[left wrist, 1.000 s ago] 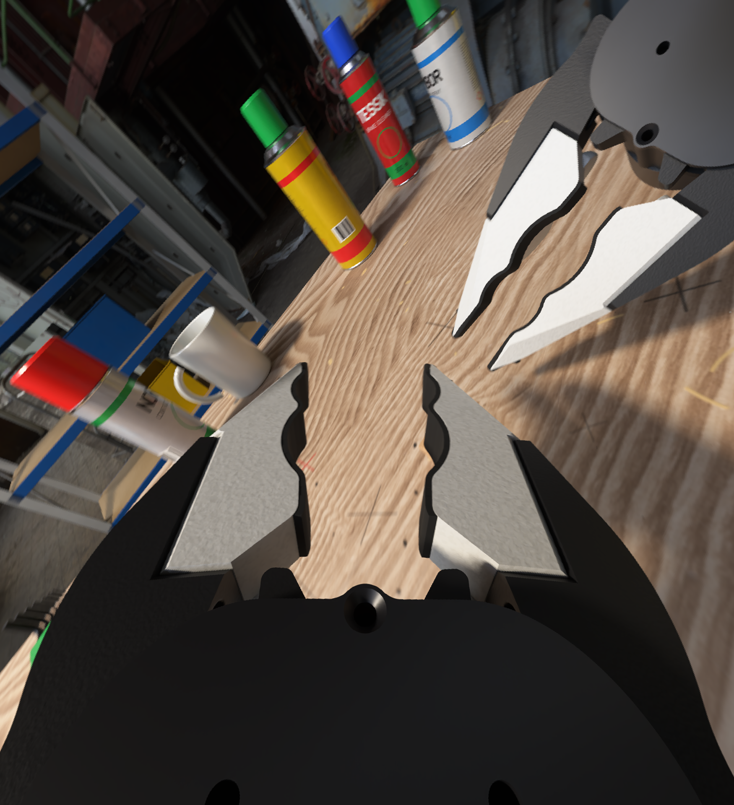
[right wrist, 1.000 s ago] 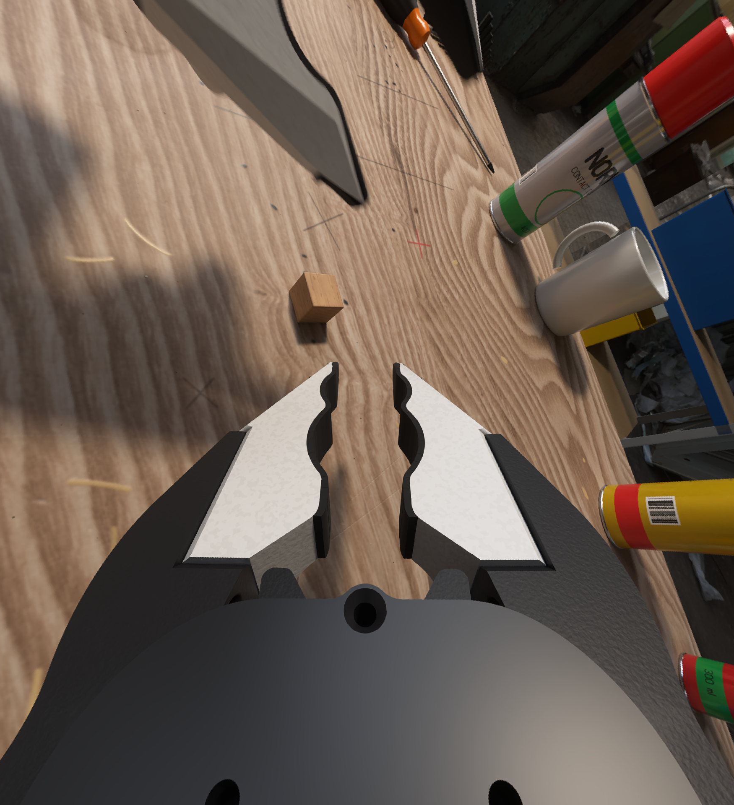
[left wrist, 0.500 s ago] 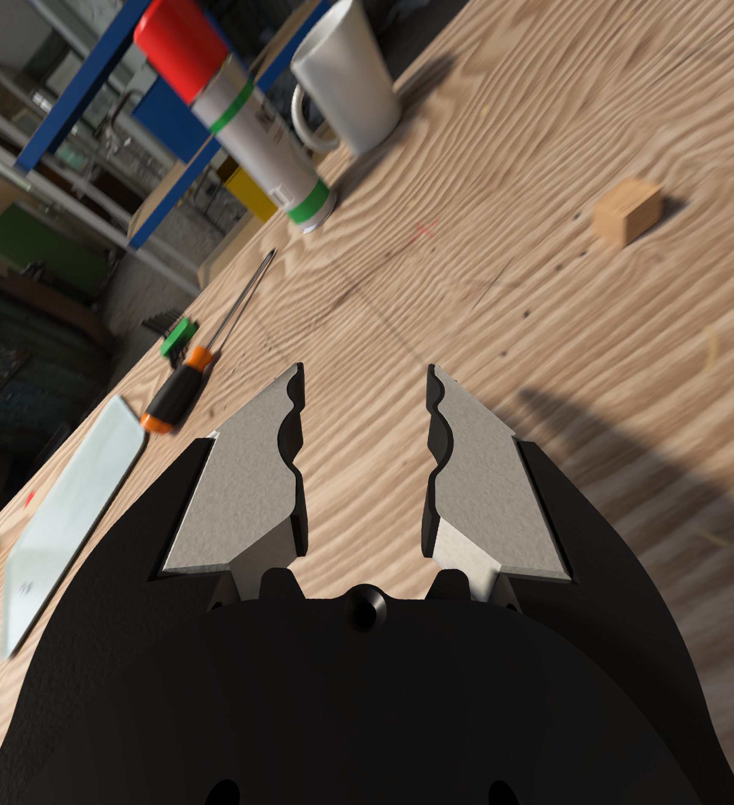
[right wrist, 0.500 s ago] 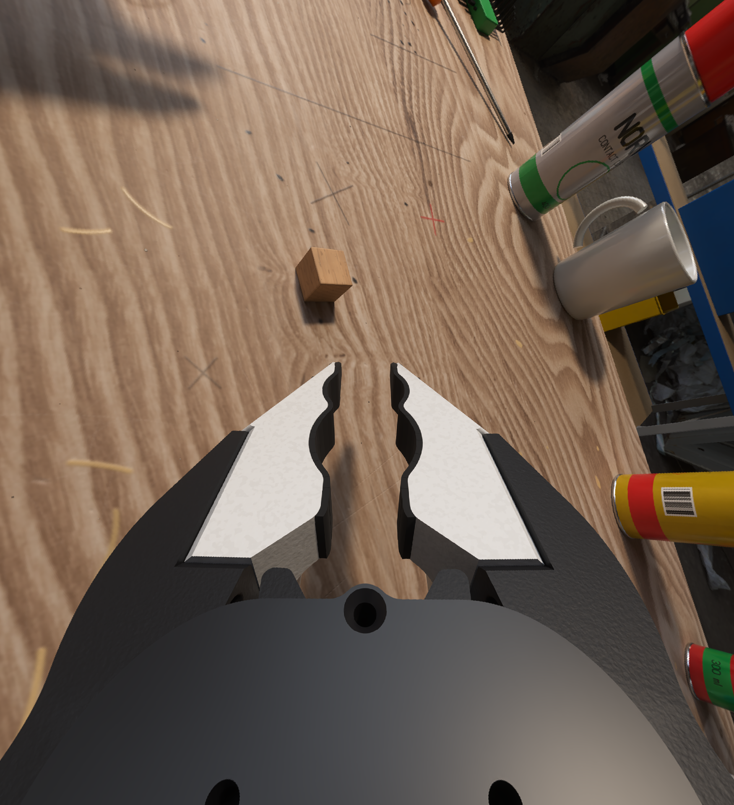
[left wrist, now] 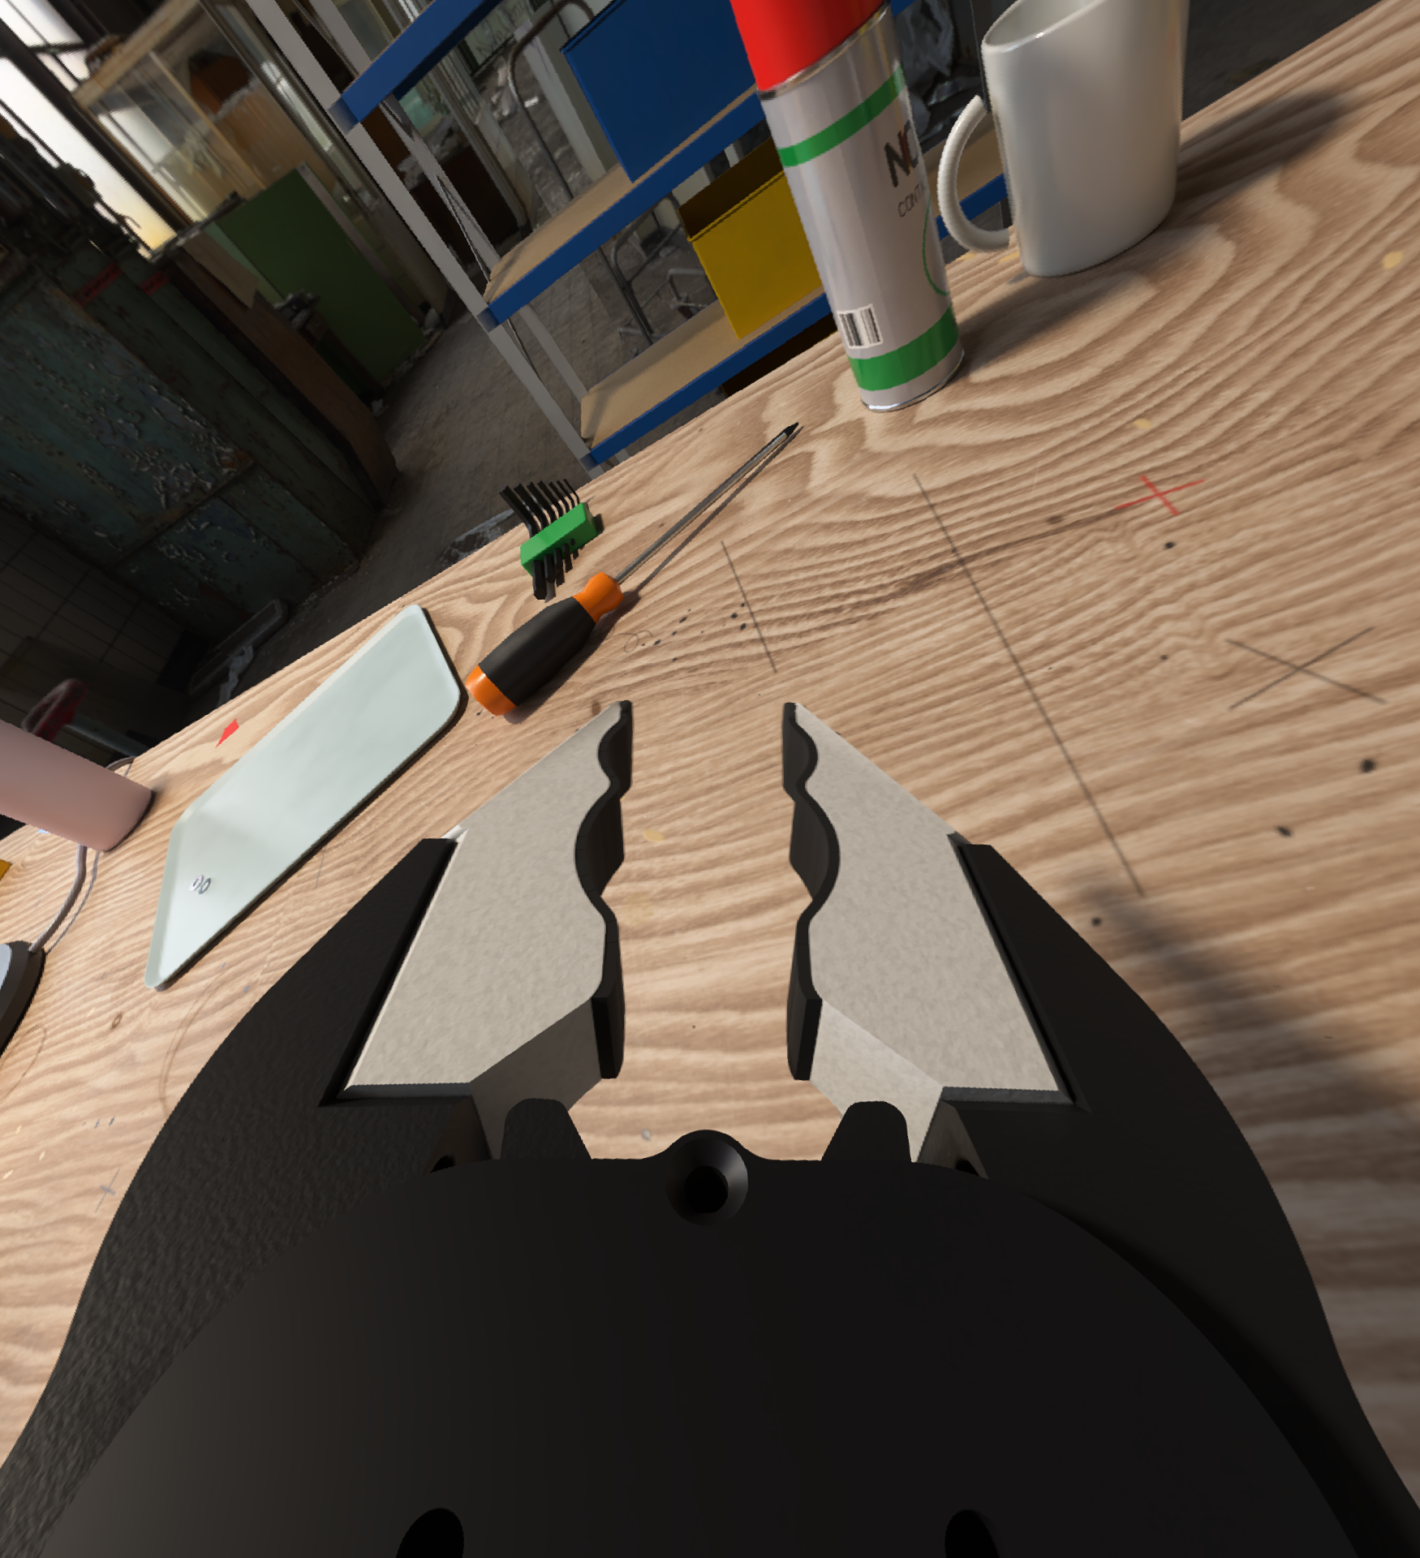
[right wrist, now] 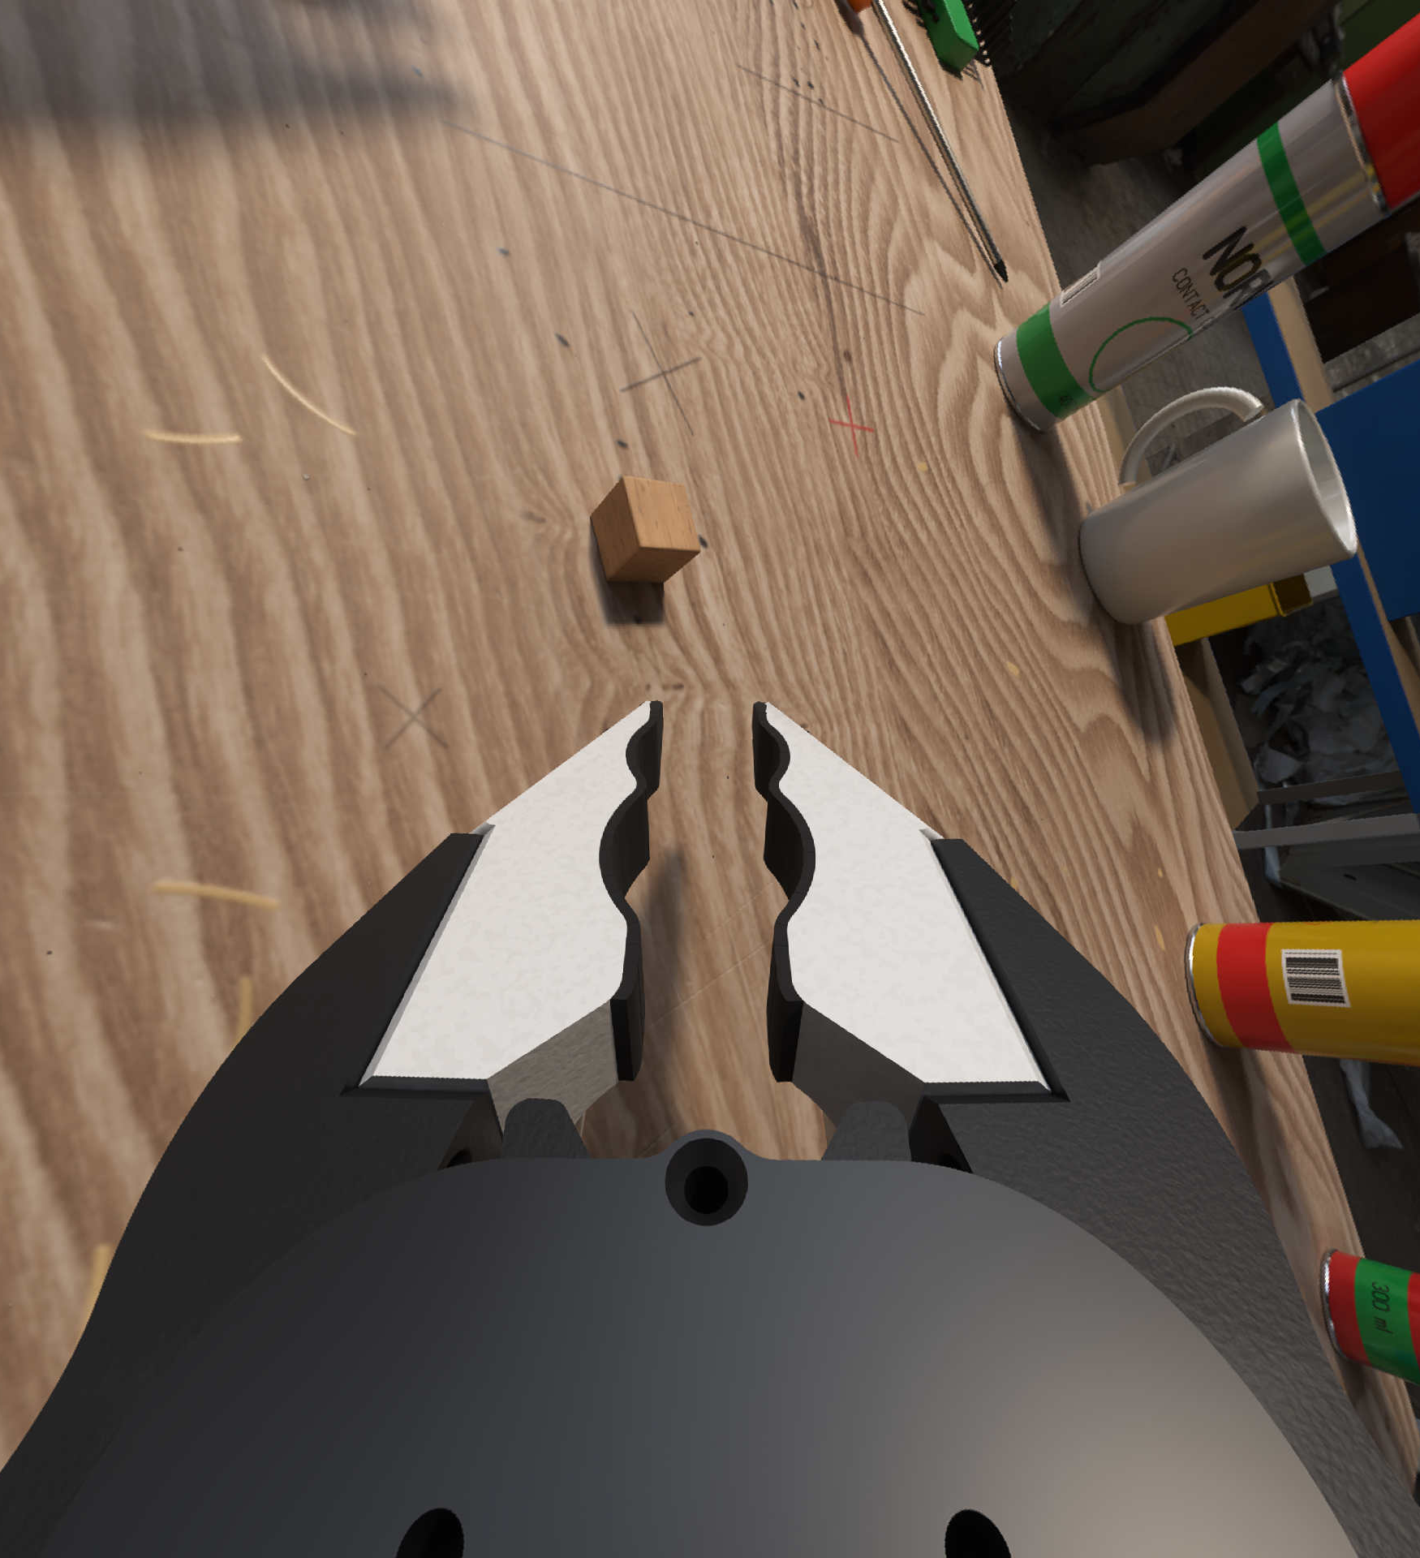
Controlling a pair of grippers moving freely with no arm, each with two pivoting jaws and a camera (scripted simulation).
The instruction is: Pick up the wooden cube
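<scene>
A small wooden cube [right wrist: 644, 529] sits alone on the wooden workbench [right wrist: 268, 590] in the right wrist view, a short way ahead of my right gripper [right wrist: 707, 713] and slightly left of its line. The right gripper is open with a narrow gap and holds nothing. My left gripper [left wrist: 705, 715] is open wider and empty, above bare bench. The cube does not show in the left wrist view.
Along the bench edge stand a white mug [right wrist: 1212, 514] [left wrist: 1086, 126], a grey spray can [right wrist: 1179, 278] [left wrist: 867, 211], a yellow can [right wrist: 1347, 995] and a red can [right wrist: 1415, 1332]. A screwdriver [left wrist: 555, 641], green hex-key holder [left wrist: 559, 539], glass plate [left wrist: 302, 784] and pink cylinder [left wrist: 24, 784] lie farther left.
My left gripper has swung left, so the cube and the right gripper have left its view and the screwdriver and glass plate show. My right gripper has moved slightly closer to the cube.
</scene>
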